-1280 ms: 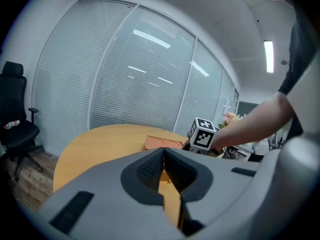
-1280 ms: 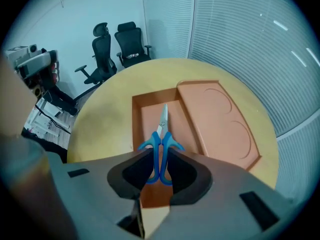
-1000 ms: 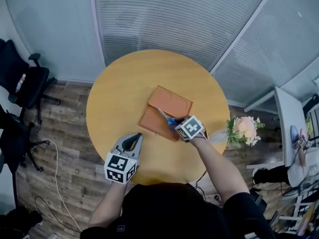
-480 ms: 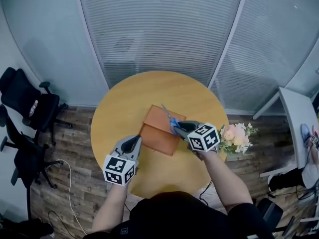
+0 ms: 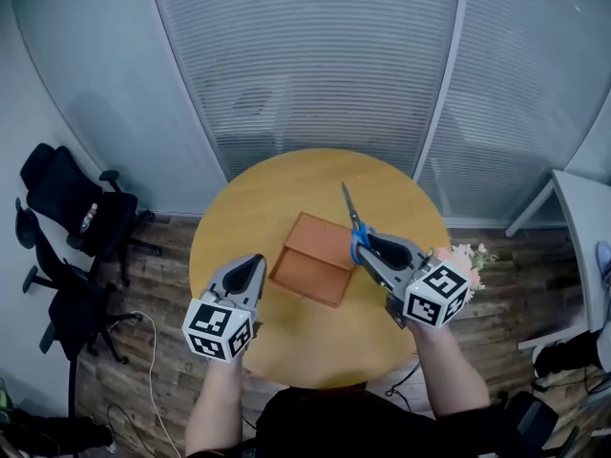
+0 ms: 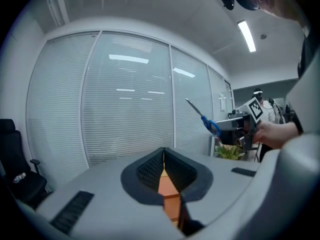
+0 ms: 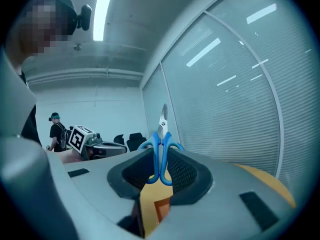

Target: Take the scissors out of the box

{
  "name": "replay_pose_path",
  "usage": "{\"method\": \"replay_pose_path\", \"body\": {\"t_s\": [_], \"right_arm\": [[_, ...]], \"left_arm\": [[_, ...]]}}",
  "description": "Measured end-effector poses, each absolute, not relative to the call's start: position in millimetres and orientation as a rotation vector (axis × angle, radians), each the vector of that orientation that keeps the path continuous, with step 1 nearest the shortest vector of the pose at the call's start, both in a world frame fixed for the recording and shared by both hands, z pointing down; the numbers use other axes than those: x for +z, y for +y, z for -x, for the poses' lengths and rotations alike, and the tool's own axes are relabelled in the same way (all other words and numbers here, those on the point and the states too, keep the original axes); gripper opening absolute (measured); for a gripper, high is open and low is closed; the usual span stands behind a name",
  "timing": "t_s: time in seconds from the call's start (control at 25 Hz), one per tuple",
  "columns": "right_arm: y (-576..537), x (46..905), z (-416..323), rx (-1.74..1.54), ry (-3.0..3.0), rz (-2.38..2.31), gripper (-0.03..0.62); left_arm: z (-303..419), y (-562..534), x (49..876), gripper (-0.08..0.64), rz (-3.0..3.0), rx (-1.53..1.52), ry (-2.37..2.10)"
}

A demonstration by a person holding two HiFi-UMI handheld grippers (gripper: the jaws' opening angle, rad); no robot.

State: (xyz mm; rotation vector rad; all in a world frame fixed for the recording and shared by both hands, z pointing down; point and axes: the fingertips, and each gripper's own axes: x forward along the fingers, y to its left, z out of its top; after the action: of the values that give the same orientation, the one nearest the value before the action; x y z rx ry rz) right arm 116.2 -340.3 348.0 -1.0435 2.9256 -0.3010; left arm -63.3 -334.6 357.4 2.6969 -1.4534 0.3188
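I hold the right gripper (image 5: 368,248) high over the right half of the table (image 5: 239,218), pointing roughly level and away from me. Its jaws clamp the blue handles of the scissors (image 5: 351,216). The blades project beyond the tips, clear of the box (image 5: 310,265), which lies flat at table centre. The left gripper (image 5: 252,263) hovers over the near left edge, jaws closed together on nothing. In the left gripper view, only an orange sliver of box shows through the jaw slit. Both forearms are cut off at the lower frame edge.
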Motion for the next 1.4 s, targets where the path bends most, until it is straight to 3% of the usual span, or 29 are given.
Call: {"method": "replay_pose_path", "body": {"t_s": [0.28,1.4], "right_arm": [[-322,319,-133,-0.089,2.798,1.227,0.100],[-313,335,-140,-0.087,2.737,1.331,0.100]], "left_arm": [[85,-334,345,0.014,-2.756,0.319,-1.516],[107,-344,366,0.014,-2.698,0.245,-1.498]]}}
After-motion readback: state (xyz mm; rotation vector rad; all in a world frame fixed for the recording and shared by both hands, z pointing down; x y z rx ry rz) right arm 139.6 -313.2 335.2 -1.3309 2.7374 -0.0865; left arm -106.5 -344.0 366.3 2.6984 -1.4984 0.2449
